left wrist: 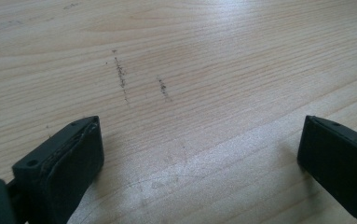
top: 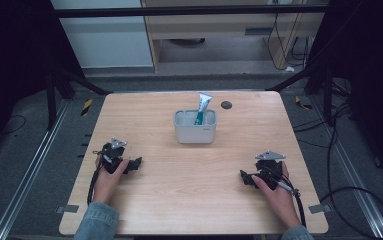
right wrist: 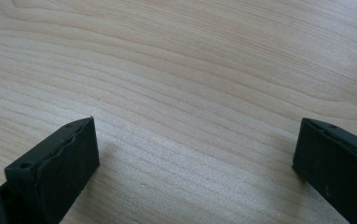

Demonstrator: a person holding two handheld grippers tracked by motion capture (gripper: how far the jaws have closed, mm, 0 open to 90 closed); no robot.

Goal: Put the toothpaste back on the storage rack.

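A smooth, pale wooden table [top: 194,190] with fine wavy grain lines fills the middle of the high view. Near its far middle stands a small white plastic box with rounded corners and an open top [top: 195,131]. Inside it is a soft white and teal tube with a flat, wide end [top: 202,107]. The tube stands almost upright, leaning a little to the right, so its long line runs up and down and its flat end points up, out over the box rim. A small dark round spot [top: 226,105] sits on the table just to the right of the tube's top. The left black two-jaw gripper [top: 135,164] rests low on the near left part of the table, well away from the box. Its jaws are spread wide with only bare wood between them, and in the left gripper view a few thin dark scratch marks [left wrist: 120,77] show on the wood. The right black two-jaw gripper [top: 244,177] lies low on the near right part, also far from the box. Its jaws stand wide too, with bare wood between them.
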